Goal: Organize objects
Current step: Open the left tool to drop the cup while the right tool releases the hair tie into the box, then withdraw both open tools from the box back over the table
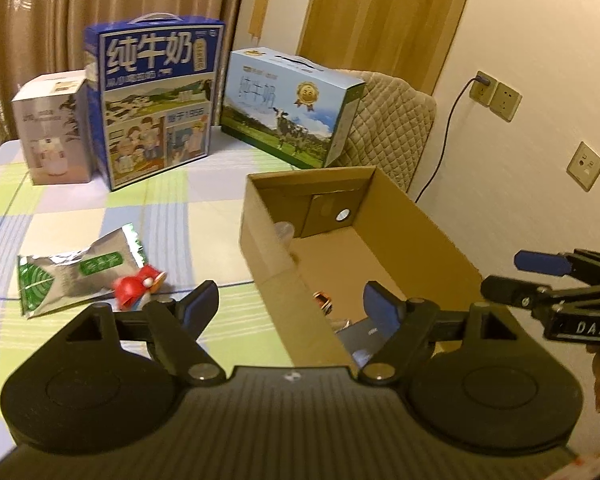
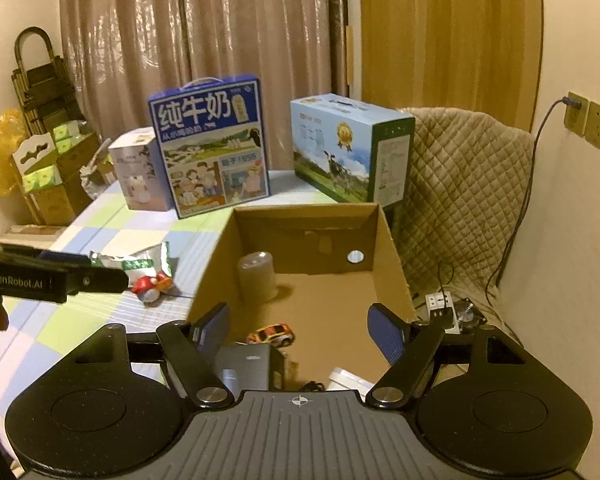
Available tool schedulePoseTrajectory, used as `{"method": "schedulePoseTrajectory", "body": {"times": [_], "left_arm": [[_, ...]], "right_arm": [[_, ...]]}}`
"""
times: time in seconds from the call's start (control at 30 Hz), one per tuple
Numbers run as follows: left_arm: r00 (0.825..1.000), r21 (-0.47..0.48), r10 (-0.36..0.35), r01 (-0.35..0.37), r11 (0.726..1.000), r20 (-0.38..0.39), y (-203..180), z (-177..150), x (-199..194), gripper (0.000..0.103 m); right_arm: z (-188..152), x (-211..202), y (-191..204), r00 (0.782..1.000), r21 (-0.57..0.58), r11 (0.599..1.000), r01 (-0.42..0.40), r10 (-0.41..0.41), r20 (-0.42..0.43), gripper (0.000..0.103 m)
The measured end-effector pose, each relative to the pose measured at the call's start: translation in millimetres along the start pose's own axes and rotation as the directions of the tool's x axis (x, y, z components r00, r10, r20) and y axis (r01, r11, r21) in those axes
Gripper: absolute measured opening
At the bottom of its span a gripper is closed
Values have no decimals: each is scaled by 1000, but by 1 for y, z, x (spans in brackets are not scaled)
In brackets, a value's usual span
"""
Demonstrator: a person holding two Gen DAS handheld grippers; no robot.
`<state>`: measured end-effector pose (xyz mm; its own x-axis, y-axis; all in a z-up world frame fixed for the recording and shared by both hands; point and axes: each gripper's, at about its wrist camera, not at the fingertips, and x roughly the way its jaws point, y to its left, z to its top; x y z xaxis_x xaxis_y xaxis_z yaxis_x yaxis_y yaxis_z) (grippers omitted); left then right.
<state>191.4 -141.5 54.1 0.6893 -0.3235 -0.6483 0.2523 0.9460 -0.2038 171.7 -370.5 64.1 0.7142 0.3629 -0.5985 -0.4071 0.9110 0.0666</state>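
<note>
An open cardboard box [image 1: 420,236] [image 2: 388,256] stands on the checked tablecloth. Inside lie an orange toy car [image 2: 271,334] [image 1: 323,302], an upturned cloudy cup [image 2: 257,276], a grey flat case [image 2: 248,364] and a white item [image 2: 346,378]. Left of the box, a silver-green snack packet [image 1: 72,276] [image 2: 140,262] lies with a red-and-white toy [image 1: 138,284] [image 2: 152,284] against it. My left gripper [image 1: 290,300] [image 2: 96,266] is open and straddles the box's left wall, with nothing held. My right gripper [image 2: 300,320] [image 1: 516,276] hangs open over the box's near end, empty.
At the table's back stand a tall blue milk carton [image 1: 156,104], a light-blue milk carton [image 1: 296,108] and a white box [image 1: 54,128]. A quilted chair [image 2: 460,184] sits right of the table, by wall sockets [image 2: 588,120] and a floor power strip [image 2: 440,304].
</note>
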Motion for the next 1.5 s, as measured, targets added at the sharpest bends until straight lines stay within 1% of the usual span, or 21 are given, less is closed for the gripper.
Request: {"method": "schedulePoseTrajectory", "body": {"times": [0.2,0.33,0.47,0.5,0.63,0.8,0.9,1.07,1.5], "left_arm": [[999,-17,45,-44,999,26,21,-16,-35,86],[995,-35,94,-92,995,39,44,-31,-62,88],[987,-60,154,-151,987,44,71,-46,-88,91],[984,-66,170,-167,984,45,77,-50,-95,93],[970,-86,236,-231,969,52,99,-62,-117,96],[957,-106,284,-277,955,57,118,-75,-136,101],[952,-115,300,-292,949,61,125,-80,-144,102],[949,-138,311,-300,944,59,136,-85,-151,102],[948,-166,315,-303,939,53,150,-90,-149,102]], "right_arm": [[2,-14,28,999,-12,1000,-26,27,23,73],[0,-19,52,998,-27,998,-60,61,34,73],[-3,-18,79,994,-50,994,-99,101,33,73],[-4,-17,85,994,-52,993,-106,108,31,73],[-6,-14,108,989,-63,988,-141,142,25,73],[-8,-9,136,984,-82,981,-176,178,16,73],[-10,-5,149,982,-92,978,-189,191,6,73],[-14,-2,166,978,-119,971,-209,209,-11,73],[-18,11,178,975,-127,967,-221,219,-33,73]]}}
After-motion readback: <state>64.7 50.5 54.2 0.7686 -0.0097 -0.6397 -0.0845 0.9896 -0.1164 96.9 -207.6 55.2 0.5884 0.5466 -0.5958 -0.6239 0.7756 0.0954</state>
